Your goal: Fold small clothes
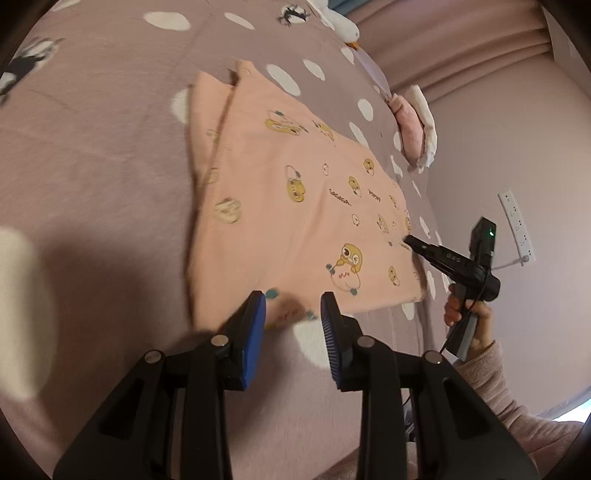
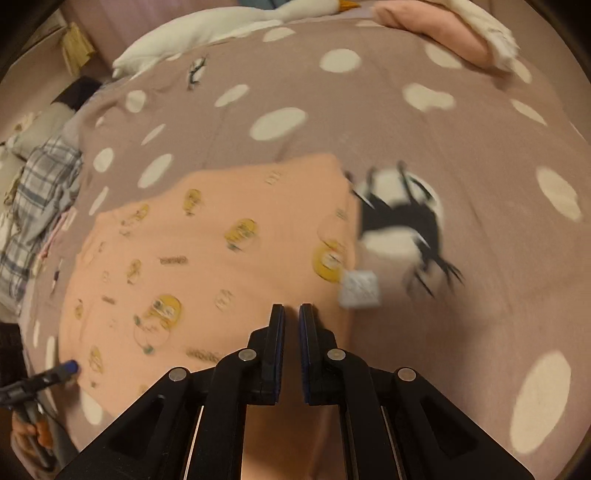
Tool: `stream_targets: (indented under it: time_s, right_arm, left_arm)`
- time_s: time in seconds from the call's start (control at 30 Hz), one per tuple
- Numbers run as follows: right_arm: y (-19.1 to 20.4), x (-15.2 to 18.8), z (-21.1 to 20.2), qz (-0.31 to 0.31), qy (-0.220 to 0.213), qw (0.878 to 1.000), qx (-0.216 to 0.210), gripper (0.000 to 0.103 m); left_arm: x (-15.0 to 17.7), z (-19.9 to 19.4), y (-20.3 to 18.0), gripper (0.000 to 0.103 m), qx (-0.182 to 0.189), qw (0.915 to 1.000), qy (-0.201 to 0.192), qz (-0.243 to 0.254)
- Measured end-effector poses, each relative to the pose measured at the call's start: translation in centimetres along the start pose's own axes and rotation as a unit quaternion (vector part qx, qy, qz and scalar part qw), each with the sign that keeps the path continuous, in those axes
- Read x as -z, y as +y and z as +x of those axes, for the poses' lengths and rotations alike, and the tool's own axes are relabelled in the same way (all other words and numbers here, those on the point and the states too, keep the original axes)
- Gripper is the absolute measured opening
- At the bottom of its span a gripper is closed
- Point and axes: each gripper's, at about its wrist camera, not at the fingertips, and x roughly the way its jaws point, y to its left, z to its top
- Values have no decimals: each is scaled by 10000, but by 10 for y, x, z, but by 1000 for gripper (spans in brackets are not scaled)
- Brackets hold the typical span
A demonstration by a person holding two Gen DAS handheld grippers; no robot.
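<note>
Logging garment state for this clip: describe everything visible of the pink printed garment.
The pink garment is soft knit-looking cloth printed with yellow cartoon figures and small words. It lies flat on the dotted bedspread, one side folded over so a lower layer shows. A small white tag sticks out at one edge.

Mauve bed cover with white blobs and little black-and-white critter prints

A peach garment with yellow cartoon prints lies flat right ahead of the left fingers, its near edge between them (partly folded, a second layer peeks out on its far left side). Past it sit a white plush bird and a pink and white bundle. From the right fingers, a small white tag shows just ahead to the right, and plaid cloth is heaped far left.
</note>
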Motion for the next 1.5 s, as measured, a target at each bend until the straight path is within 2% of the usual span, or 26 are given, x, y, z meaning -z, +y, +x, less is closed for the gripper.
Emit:
stream_targets:
  time_s: [0.07,0.13,0.17,0.2,0.3,0.43,0.57,0.77,0.83,0.97,1.1,1.3,1.5]
  right_arm:
    - [0,5,-18,93,-264,9995,124,6]
    - [7,10,-30,8,-450,9990,25,15]
    - [12,13,-36,-48,-517,9986,-91,25]
    - [20,18,-42,-116,-579,9981,-195,32]
    - [36,17,-41,-225,-659,9966,-437,32]
    - [59,9,-27,-323,-539,9949,-786,32]
    - [82,8,-9,-535,-322,9942,-871,32]
    - [117,-5,14,-1042,-194,9910,-814,32]
    - [124,-13,23,-1076,-149,9906,-831,32]
    - [139,-33,42,-1065,-111,9909,-818,32]
    - [148,-51,63,-1012,-43,9930,-608,32]
    - [153,-59,94,-1080,302,9934,-236,29]
    - [154,-56,79,-1250,349,9914,-192,29]
  left_arm:
    - [5,-15,1,39,-57,9999,-151,3]
    - [6,-28,3,51,-88,9994,-320,-28]
    - [5,-31,5,62,-154,9991,-392,-34]
    - [3,-34,7,65,-237,9987,-454,-62]
    - [-6,-33,15,65,-174,9979,-556,-266]
    - [-29,-13,20,65,6,9979,-521,-384]
    - [-48,8,23,65,294,9969,-435,-582]
    - [-72,29,14,64,445,9969,-335,-558]
    - [-77,33,10,63,430,9973,-333,-498]
    - [-81,38,6,46,132,9991,-263,-307]
    - [-81,39,7,29,-121,9995,-223,-198]
    - [-78,40,5,26,-368,9991,-209,60]
    - [-76,42,1,26,-546,9979,-224,261]
